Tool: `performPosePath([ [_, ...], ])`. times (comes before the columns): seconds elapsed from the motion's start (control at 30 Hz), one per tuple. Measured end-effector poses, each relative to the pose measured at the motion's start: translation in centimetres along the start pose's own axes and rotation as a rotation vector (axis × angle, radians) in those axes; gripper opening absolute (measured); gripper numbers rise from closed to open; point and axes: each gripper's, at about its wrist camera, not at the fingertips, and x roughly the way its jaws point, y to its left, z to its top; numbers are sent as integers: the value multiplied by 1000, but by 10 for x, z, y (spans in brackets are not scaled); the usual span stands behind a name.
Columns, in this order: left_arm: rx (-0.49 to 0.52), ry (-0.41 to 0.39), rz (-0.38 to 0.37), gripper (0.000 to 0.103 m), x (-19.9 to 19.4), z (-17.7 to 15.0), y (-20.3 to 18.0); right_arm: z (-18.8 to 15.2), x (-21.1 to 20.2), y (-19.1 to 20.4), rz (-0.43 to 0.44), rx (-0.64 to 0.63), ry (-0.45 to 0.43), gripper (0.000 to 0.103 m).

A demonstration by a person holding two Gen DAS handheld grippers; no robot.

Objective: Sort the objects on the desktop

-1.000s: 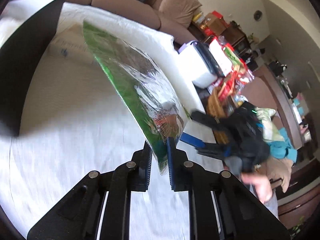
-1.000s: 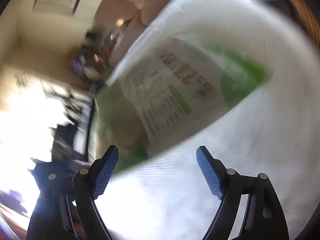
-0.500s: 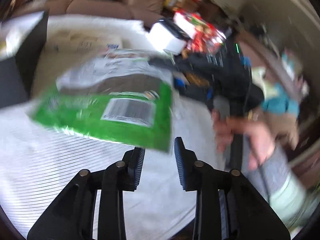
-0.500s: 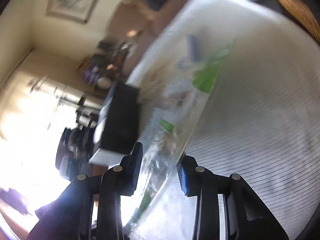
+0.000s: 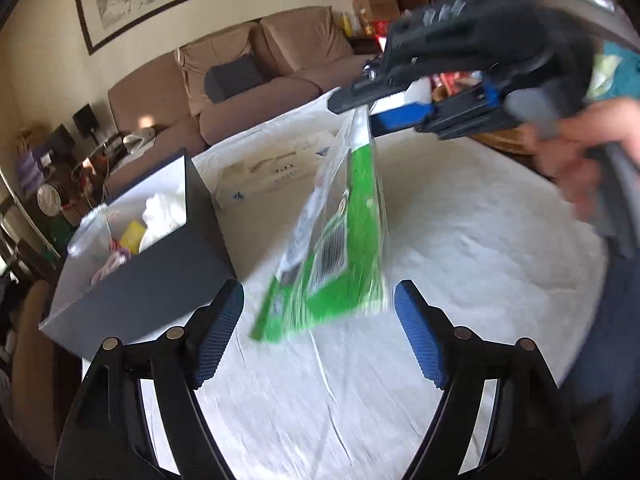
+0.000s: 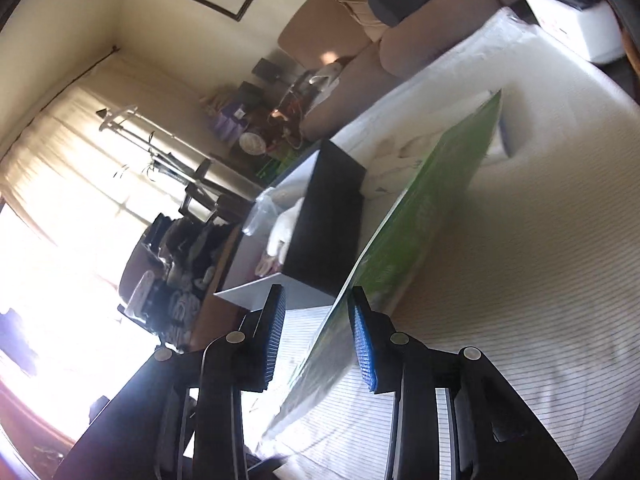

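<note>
Left wrist view: green packet (image 5: 340, 240) hangs mid-frame above the table (image 5: 460, 248), clamped at its top by my right gripper (image 5: 362, 106). Left gripper (image 5: 320, 336) fingers opening, nothing between. Dark box (image 5: 160, 280), lower left, already holds items; packet not yet in.

The left wrist camera looks down over the table (image 5: 460, 208) towards the sofa (image 5: 240, 80), from near the table's front edge. The right wrist camera sits low and tilted, facing the window side. Both take in the dark box (image 5: 160, 272) (image 6: 328, 216) and the green packet (image 5: 340, 248) (image 6: 420, 208).
</note>
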Motion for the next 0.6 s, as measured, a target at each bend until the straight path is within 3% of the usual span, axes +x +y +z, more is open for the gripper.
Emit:
performPosePath([
  [0.03, -16, 6, -11, 74, 8, 6, 3, 1, 1, 6, 0, -9, 3, 34],
  [0.1, -105, 20, -95, 50, 18, 15, 15, 2, 4, 13, -3, -21, 11, 34],
  [0.13, -188, 41, -174, 21, 25, 17, 26, 4, 6, 15, -5, -24, 14, 34],
  [0.17, -276, 63, -242, 14, 31, 19, 36, 5, 6, 17, -7, -28, 14, 34],
  [0.2, -355, 70, -302, 14, 34, 21, 45, 6, 6, 18, -9, -30, 14, 34],
  [0.3, -469, 37, -432, 13, 24, 29, 49, 9, 2, 22, -3, -30, 9, 34],
  [0.37, -575, 10, -563, 13, 10, 31, 47, 13, -7, 27, 6, -43, 3, 34],
  [0.53, -910, -22, -877, 14, 5, -1, 43, 15, -34, 46, 29, -93, -8, 35],
  [0.6, -979, -1, -891, 14, 13, -22, 48, 14, -36, 47, 20, -98, 20, 36],
])
